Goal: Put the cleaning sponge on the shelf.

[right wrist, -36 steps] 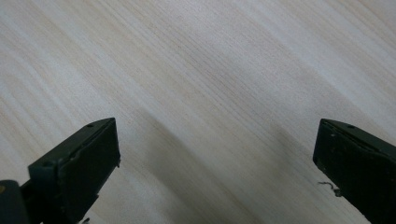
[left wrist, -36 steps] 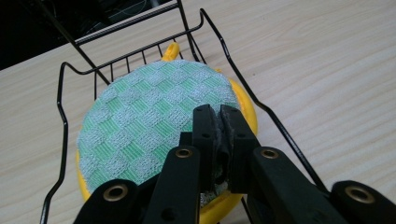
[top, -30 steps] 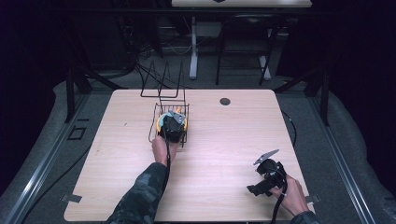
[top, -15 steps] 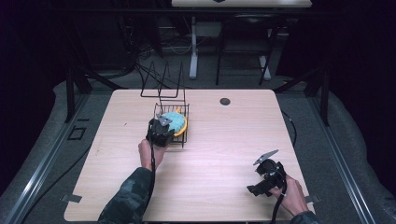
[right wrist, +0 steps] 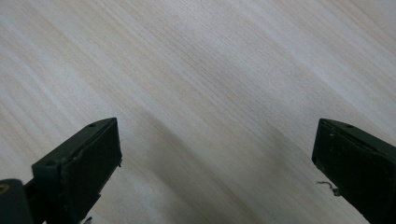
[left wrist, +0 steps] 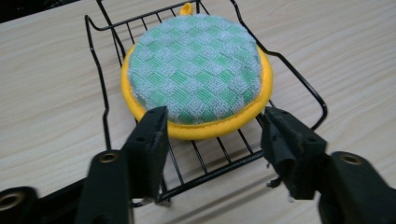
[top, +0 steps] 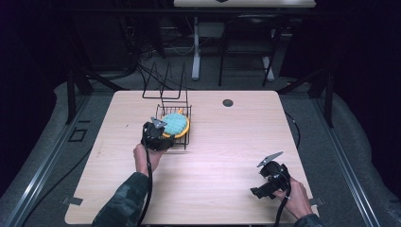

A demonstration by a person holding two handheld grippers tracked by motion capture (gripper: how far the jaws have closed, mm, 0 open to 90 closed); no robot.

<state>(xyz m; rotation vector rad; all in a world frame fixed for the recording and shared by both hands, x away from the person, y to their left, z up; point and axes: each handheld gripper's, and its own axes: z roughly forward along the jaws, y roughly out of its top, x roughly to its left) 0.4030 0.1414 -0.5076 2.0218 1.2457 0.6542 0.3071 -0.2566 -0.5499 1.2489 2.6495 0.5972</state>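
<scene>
Since earlier frame, left hand-held gripper [left wrist: 212, 135] backed off round checked pot holder [left wrist: 196, 70], jaws just opening, nothing between. Pot holder lies flat in black wire basket [left wrist: 100, 88] on desk [top: 213, 189]: placing looks done, withdrawal left. Right hand-held gripper [right wrist: 215, 154] open, idle.

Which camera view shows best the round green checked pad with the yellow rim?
The left gripper view: the round green checked pad with the yellow rim lies close and sharp in the black wire basket. The high view shows it small; the right gripper view shows wooden table.
</scene>
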